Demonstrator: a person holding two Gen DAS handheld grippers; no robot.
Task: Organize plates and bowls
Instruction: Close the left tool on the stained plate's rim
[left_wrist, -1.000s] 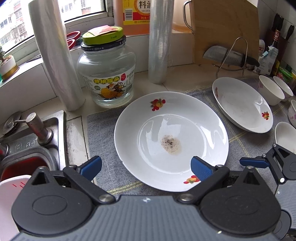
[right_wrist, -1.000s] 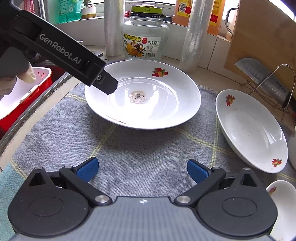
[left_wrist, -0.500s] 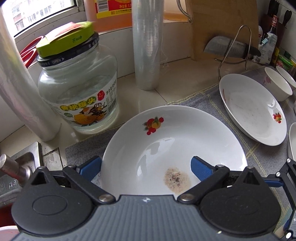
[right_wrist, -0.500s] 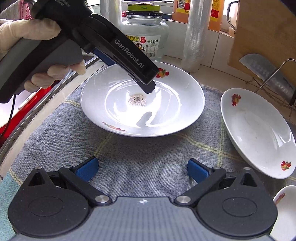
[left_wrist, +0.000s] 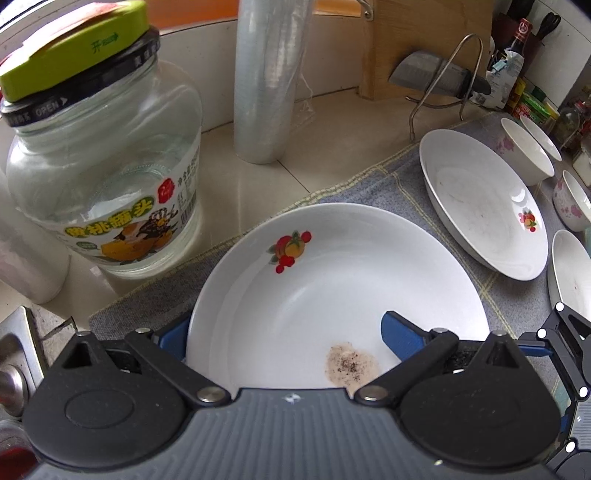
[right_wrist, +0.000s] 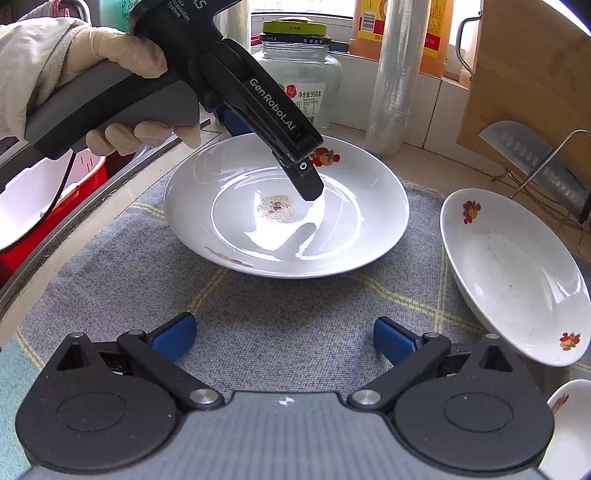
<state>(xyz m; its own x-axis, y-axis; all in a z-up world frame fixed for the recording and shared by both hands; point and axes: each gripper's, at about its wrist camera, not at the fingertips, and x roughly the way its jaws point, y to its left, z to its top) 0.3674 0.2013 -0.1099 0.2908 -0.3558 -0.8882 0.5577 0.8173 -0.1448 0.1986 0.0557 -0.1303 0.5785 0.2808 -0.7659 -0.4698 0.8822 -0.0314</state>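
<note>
"GenRobot.AI" reads along the left gripper (right_wrist: 273, 155); jar (left_wrist: 107, 166) upper left, lid marked "OPEN", label "950". Since half a sec ago the left gripper pushed further in: jaws spread, straddling the big plate's (left_wrist: 332, 288) near-left rim, not clamped. Plate sits mid-frame on the gray mat (right_wrist: 258, 314). Right gripper (right_wrist: 284, 338) released, hovering over mat. Second plate (right_wrist: 517, 273) right, apart; film roll (left_wrist: 266, 77) behind.

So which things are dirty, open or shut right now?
Big plate: dirty, brown speckled spot in the middle.
Second plate: faintly smudged.
Glass jar: lid on.
Left gripper: open, fingers straddling the big plate's rim.
Right gripper: open, holding nothing.
</note>
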